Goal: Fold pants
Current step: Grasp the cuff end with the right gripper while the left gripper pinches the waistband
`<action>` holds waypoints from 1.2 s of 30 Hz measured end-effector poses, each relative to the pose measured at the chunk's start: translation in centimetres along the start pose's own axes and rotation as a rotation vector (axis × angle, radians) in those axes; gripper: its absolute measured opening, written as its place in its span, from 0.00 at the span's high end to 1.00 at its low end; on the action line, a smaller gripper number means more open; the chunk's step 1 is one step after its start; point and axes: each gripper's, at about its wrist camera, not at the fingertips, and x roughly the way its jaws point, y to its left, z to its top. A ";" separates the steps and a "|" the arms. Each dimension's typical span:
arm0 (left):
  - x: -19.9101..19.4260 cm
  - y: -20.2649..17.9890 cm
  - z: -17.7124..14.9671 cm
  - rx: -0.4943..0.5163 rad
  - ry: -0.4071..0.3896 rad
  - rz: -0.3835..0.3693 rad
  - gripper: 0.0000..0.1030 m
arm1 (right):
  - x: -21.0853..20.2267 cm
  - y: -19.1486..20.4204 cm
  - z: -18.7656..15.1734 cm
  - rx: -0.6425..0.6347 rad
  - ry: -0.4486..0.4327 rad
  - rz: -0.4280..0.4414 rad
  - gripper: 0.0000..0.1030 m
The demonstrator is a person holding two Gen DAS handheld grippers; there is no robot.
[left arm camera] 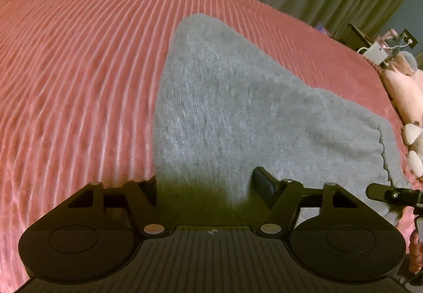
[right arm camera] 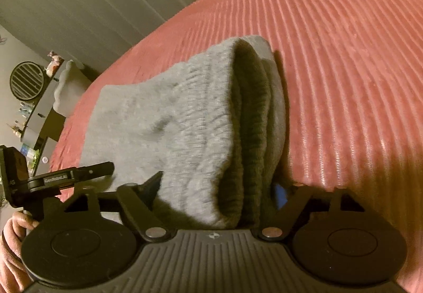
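Two views. Left wrist: grey pants [left arm camera: 232, 107] lie on the pink ribbed bedspread [left arm camera: 79, 81], their edge between the left gripper's [left arm camera: 203, 181] parted jaws; grip unclear. Right wrist: the right gripper [right arm camera: 219, 187] straddles the waistband, grip unclear.

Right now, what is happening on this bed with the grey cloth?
A person holds a gripper in each hand and is folding grey pants on a bed with a pink ribbed cover. The left gripper has its jaws around the near edge of the pants. The right gripper has its jaws around the waistband end, where several layers are stacked. Whether the jaws already press the cloth I cannot tell. The pants still lie on the cover, not lifted.
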 end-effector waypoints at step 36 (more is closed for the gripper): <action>-2.2 -0.4 0.4 0.028 -0.073 -0.021 0.68 | 1.0 0.6 0.5 0.051 -0.031 0.018 0.46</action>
